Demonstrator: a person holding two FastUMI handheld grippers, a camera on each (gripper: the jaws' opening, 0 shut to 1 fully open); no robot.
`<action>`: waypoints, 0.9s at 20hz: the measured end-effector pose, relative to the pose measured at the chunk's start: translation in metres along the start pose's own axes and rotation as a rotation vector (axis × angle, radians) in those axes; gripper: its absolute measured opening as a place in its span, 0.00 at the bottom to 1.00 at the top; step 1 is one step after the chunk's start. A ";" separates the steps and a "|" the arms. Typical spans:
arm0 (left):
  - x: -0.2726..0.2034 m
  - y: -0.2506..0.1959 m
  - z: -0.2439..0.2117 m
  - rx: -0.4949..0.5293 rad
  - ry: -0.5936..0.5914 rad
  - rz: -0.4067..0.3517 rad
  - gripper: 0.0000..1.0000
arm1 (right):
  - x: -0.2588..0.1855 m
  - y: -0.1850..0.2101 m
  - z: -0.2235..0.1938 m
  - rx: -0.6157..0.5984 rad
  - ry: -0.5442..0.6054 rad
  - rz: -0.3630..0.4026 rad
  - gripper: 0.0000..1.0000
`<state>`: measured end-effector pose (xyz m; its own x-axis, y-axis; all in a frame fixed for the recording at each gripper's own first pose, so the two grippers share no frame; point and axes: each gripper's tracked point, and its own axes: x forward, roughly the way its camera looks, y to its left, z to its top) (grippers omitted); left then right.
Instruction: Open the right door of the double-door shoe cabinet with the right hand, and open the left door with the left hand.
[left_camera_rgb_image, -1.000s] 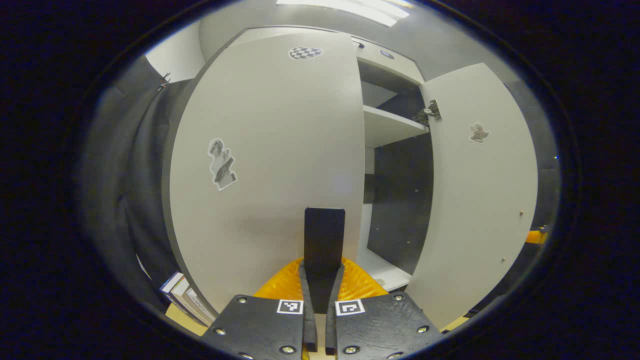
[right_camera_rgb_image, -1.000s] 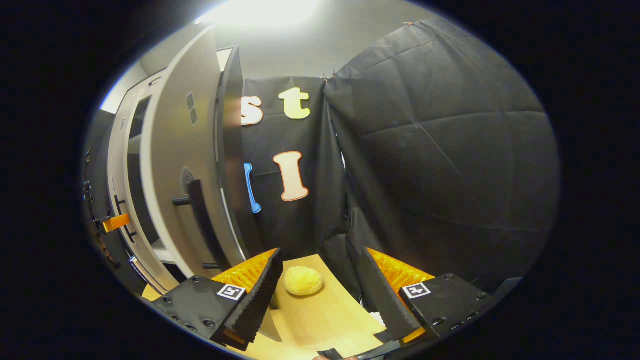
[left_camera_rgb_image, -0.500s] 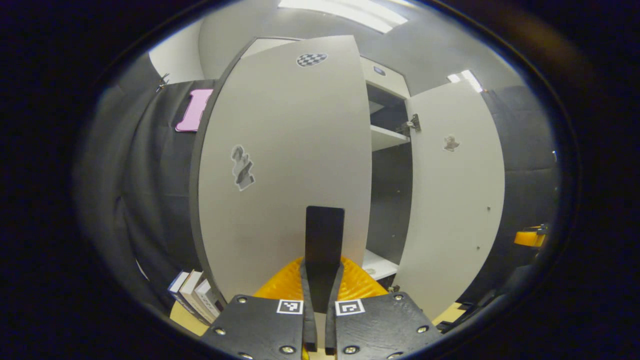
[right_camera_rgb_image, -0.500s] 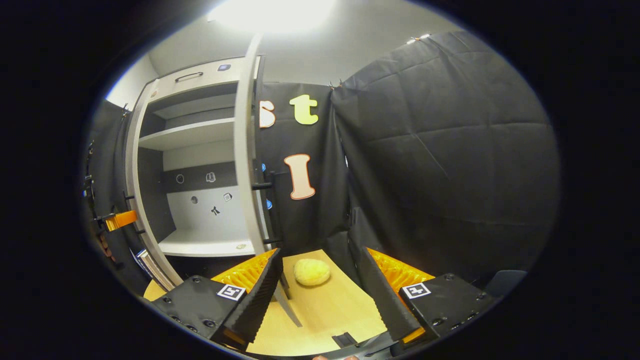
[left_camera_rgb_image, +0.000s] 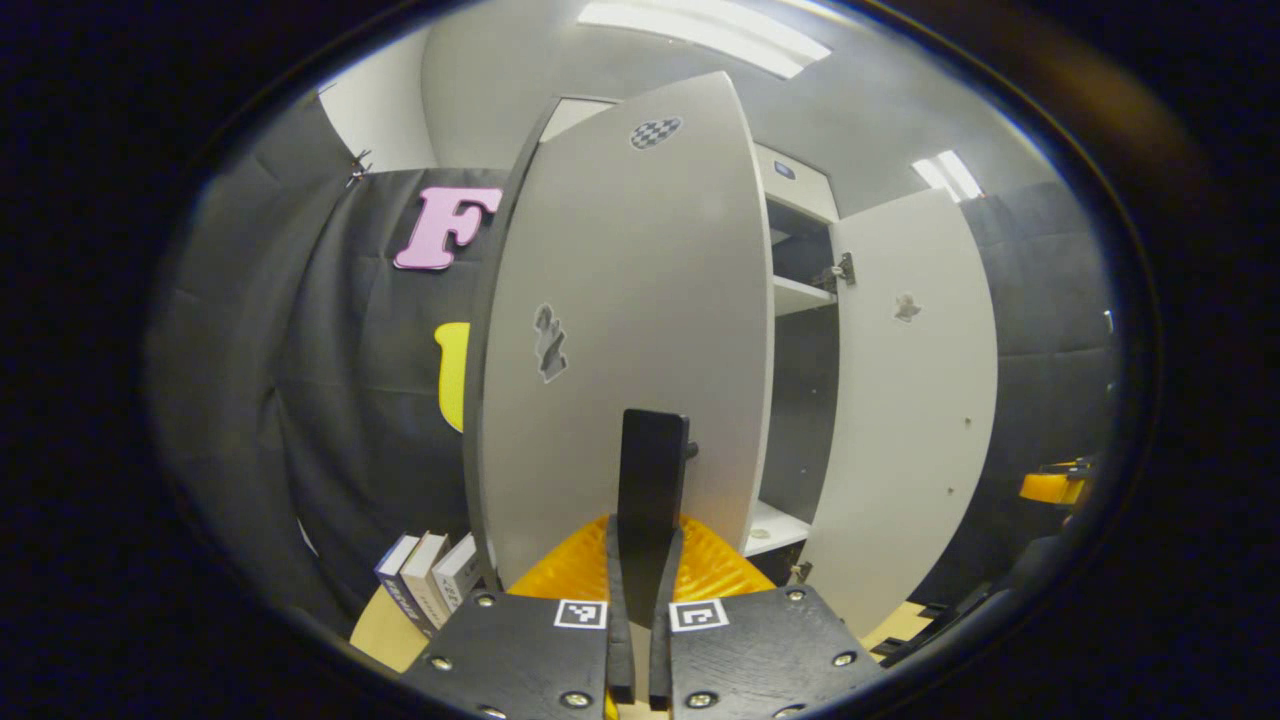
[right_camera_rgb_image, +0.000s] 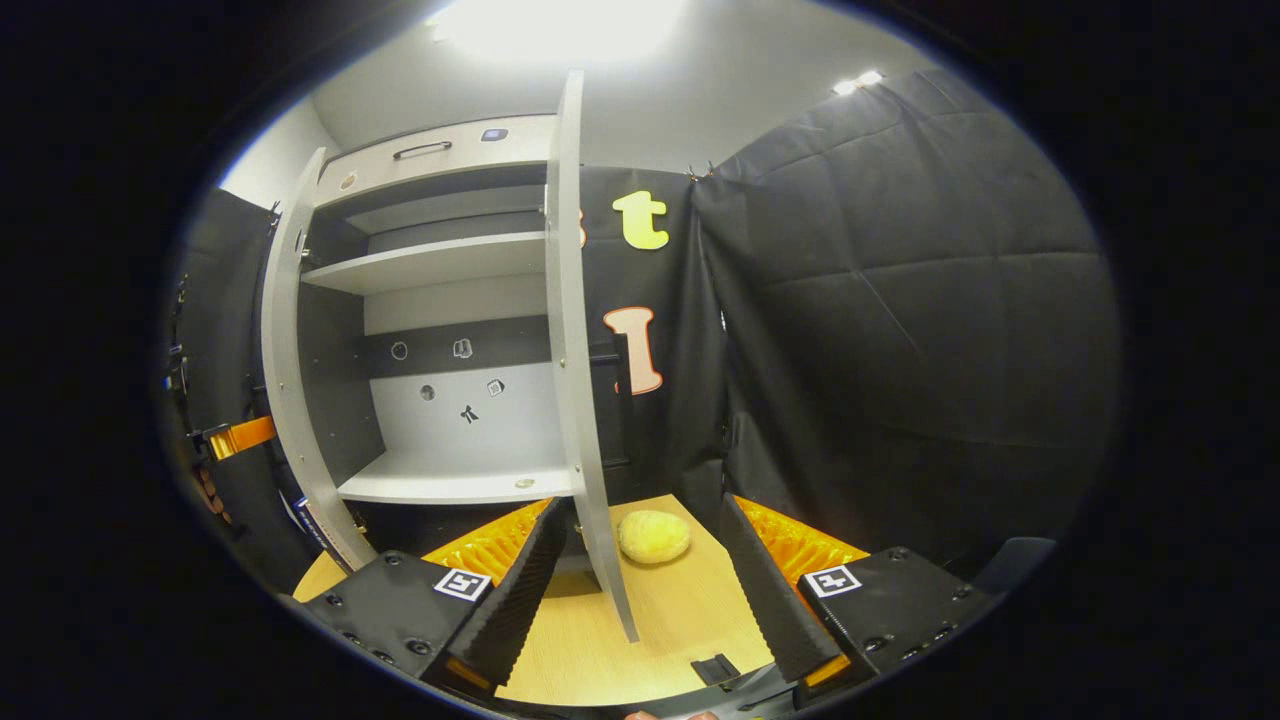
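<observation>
In the left gripper view the left tool has its fingers pressed together on the dark handle of the left door, which fills the middle of the frame and stands swung well out from the cabinet. To its right the cabinet's inside shows, with a shelf in the upper part and a lower shelf near the bottom. Further right, the right door stands wide open. Books stand at lower left on the surface.

In the right gripper view the right tool is spread wide and holds nothing. The right door appears edge-on down the centre of the frame, just beyond the fingers, with its handle on the far side. The open cabinet lies at centre left, the left door further left. A yellow lump lies on the surface between the fingers, further off.

By my reading, the right door's part is done and let go. The left door looks nearly or fully open; what seems left is to finish its swing, if any remains, and release the handle.
</observation>
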<state>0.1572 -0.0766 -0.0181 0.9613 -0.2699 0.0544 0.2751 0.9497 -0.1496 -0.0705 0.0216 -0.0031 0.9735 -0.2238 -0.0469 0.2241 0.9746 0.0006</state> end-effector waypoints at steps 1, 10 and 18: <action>-0.002 0.002 0.001 0.000 -0.003 0.008 0.08 | 0.000 0.003 0.000 0.003 0.000 0.007 0.98; -0.012 0.026 0.002 0.025 -0.013 0.053 0.06 | 0.004 0.012 -0.003 0.018 0.010 0.034 0.98; -0.020 0.055 0.004 0.035 -0.027 0.111 0.05 | 0.005 0.016 -0.007 0.051 0.029 0.054 0.98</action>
<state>0.1532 -0.0184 -0.0233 0.9851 -0.1587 0.0660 0.1658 0.9787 -0.1215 -0.0627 0.0357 -0.0099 0.9827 -0.1700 -0.0742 0.1742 0.9832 0.0552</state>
